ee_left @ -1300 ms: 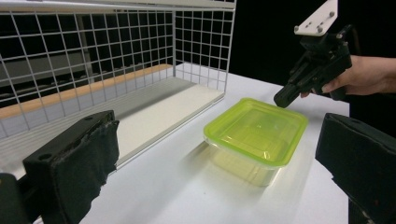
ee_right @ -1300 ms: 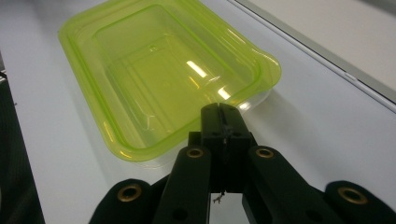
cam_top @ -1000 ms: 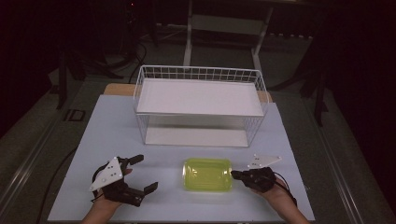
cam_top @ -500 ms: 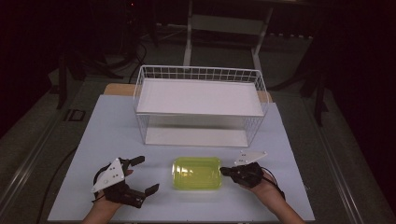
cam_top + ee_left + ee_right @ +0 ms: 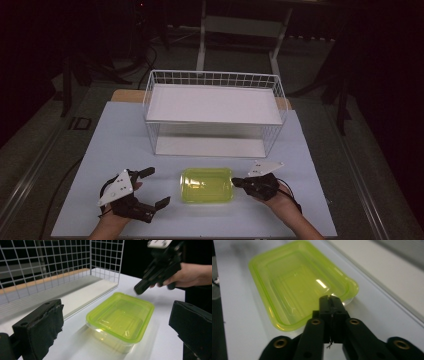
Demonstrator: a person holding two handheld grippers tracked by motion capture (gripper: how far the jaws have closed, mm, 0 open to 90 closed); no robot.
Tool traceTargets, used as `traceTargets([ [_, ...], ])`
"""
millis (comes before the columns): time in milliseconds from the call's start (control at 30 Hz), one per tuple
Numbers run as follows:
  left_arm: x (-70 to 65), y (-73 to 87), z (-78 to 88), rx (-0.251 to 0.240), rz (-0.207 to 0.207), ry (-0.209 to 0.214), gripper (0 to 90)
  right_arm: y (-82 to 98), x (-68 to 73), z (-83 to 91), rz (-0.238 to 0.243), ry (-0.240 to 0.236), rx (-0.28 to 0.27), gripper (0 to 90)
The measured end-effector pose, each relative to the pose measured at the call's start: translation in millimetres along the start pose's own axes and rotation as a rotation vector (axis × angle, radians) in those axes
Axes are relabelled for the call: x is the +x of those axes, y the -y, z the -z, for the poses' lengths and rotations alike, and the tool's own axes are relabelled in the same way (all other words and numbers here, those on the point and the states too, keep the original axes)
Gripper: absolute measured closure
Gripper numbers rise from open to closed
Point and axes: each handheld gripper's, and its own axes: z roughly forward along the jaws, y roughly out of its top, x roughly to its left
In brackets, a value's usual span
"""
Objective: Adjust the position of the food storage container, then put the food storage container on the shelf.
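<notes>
A lime-green lidded plastic container (image 5: 206, 185) lies flat on the white table, at the front, in the middle. My right gripper (image 5: 239, 183) is shut, its tips against the container's right end. In the right gripper view the closed jaws (image 5: 331, 300) meet just over the container's (image 5: 297, 287) near rim, with nothing between them. My left gripper (image 5: 156, 187) stands wide open a short way left of the container, apart from it. The left gripper view shows the container (image 5: 120, 317) between my spread jaws, and the right gripper (image 5: 155, 272) beyond it.
A white wire basket (image 5: 210, 74) stands behind the container, with a white board resting across its top and its front side open. Its mesh (image 5: 50, 260) is close on the left in the left gripper view. Bare table (image 5: 100, 140) lies to both sides.
The right gripper has moved left, still shut, and the green container has slid left ahead of it. The left gripper has stayed about where it was, open.
</notes>
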Motion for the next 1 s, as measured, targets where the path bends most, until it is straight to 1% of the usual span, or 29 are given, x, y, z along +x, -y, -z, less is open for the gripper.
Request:
traceTargets([
  [33,0.5,-0.1,-0.3,0.005,0.004,-0.004,0.1,-0.9,1.4,3.6,0.001,0.001,-0.010,81.3],
  [67,0.8,0.0,-1.0,0.010,0.008,-0.012,0.1,-2.0,3.2,6.8,-0.007,0.012,-0.019,74.6],
  [100,0.8,0.0,-1.0,0.010,0.008,-0.012,0.1,-2.0,3.2,6.8,-0.007,0.012,-0.019,74.6],
  [133,1.9,0.6,-2.2,0.020,0.021,-0.015,0.1,-3.2,6.4,13.3,-0.024,0.039,-0.051,58.5],
  [167,2.3,1.3,-2.7,0.019,0.033,-0.013,0.1,-3.6,7.3,15.0,-0.028,0.055,-0.054,49.6],
  [200,2.7,1.4,-3.2,0.027,0.045,-0.010,0.1,-3.6,8.2,17.2,-0.033,0.060,-0.077,39.6],
  [233,2.7,1.4,-3.2,0.027,0.045,-0.010,0.1,-3.6,8.2,17.2,-0.033,0.060,-0.077,39.6],
  [267,3.5,2.8,-5.5,0.060,0.046,-0.002,0.1,-3.5,8.9,18.5,-0.045,0.065,-0.092,35.1],
  [300,2.9,3.2,-6.4,0.069,0.037,-0.009,0.1,-3.2,7.5,20.4,-0.100,0.035,-0.109,17.0],
  [333,2.2,3.5,-7.8,0.089,0.038,-0.002,0.1,-3.1,7.4,20.1,-0.104,0.035,-0.102,12.1],
  [367,2.2,3.5,-7.8,0.089,0.038,-0.002,0.1,-3.1,7.4,20.1,-0.104,0.035,-0.102,12.1],
  [400,0.8,3.3,-10.8,0.120,0.068,0.008,0.1,-0.6,10.1,19.6,-0.109,0.064,-0.099,12.4],
  [433,-0.3,2.8,-13.5,0.141,0.092,0.010,0.1,0.1,11.2,19.9,-0.107,0.079,-0.106,13.5],
  [467,-0.3,2.8,-13.5,0.141,0.092,0.010,0.1,0.1,11.2,19.9,-0.107,0.079,-0.106,13.5],
  [500,-0.3,2.8,-13.5,0.141,0.092,0.010,0.1,1.0,13.1,20.5,-0.104,0.113,-0.109,13.5],
  [533,-1.1,0.2,-21.8,0.218,0.144,0.036,0.1,1.0,12.8,21.6,-0.121,0.106,-0.117,15.1],
  [600,-2.6,-2.2,-28.6,0.251,0.155,0.044,0.1,0.6,12.5,24.0,-0.124,0.106,-0.152,15.1],
  [633,-2.6,-2.2,-28.6,0.251,0.155,0.044,0.1,-1.5,13.2,25.2,-0.127,0.128,-0.130,15.2],
  [667,-2.8,-4.1,-34.7,0.263,0.184,0.038,0.1,-3.6,13.4,26.9,-0.122,0.130,-0.134,17.2],
  [700,-1.7,-4.8,-37.6,0.256,0.201,0.042,0.1,-4.5,13.4,28.2,-0.127,0.129,-0.151,19.1],
  [733,-0.8,-5.7,-40.7,0.255,0.224,0.036,0.2,-6.2,13.4,29.8,-0.139,0.127,-0.157,20.1],
  [767,0.8,-6.4,-44.1,0.255,0.244,0.040,0.1,-8.5,13.4,30.6,-0.154,0.124,-0.150,20.1],
  [833,3.4,-7.7,-51.2,0.277,0.260,0.024,0.2,-12.0,13.6,31.1,-0.185,0.135,-0.142,18.9],
  [900,5.4,-8.1,-58.2,0.303,0.281,0.006,0.2,-13.6,13.6,27.2,-0.203,0.136,-0.134,13.6],
  [933,6.6,-8.1,-61.4,0.315,0.286,0.009,0.2,-13.4,14.0,24.2,-0.216,0.146,-0.132,12.8],
  [967,7.2,-7.8,-64.8,0.325,0.283,0.004,0.2,-12.9,14.3,20.8,-0.218,0.146,-0.126,11.1],
  [1000,7.6,-7.5,-66.8,0.336,0.281,-0.002,0.2,-12.2,14.7,16.4,-0.224,0.150,-0.110,11.2],
])
